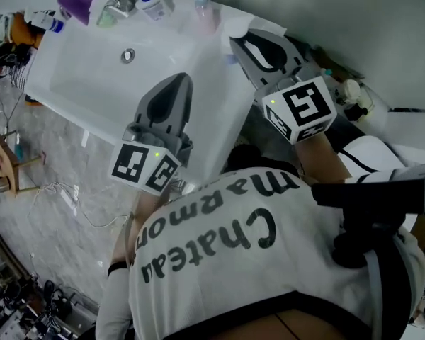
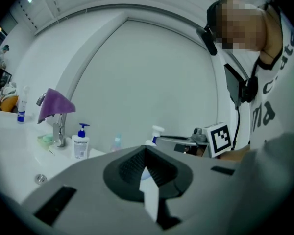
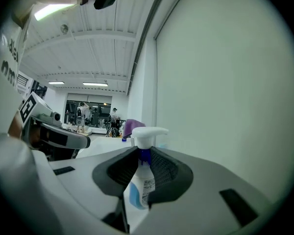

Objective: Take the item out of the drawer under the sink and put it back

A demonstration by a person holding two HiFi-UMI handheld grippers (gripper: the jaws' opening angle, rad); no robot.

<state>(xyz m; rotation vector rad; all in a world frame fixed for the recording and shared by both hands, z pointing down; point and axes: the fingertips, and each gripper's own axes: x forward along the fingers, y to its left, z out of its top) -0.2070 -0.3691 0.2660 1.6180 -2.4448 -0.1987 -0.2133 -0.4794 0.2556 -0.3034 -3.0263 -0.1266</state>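
Note:
My right gripper (image 3: pixel 143 153) is shut on a spray bottle (image 3: pixel 141 180) with a white trigger head, a blue neck and a blue-and-white label. It holds the bottle upright near the pale wall. In the head view the right gripper (image 1: pixel 237 44) hangs over the right end of the white sink (image 1: pixel 92 69). From the left gripper view the spray bottle (image 2: pixel 156 131) shows at the right gripper's tip. The left gripper (image 2: pixel 146 153) is shut and empty. It hovers over the basin, where the head view also shows the left gripper (image 1: pixel 180 80). The drawer under the sink is hidden.
A faucet draped with a purple cloth (image 2: pixel 55 104) stands at the back of the sink. Beside it are a pump bottle (image 2: pixel 80 141) and a small clear bottle (image 1: pixel 202 6). A wooden stool (image 1: pixel 3 161) and a loose cable lie on the marble floor to the left.

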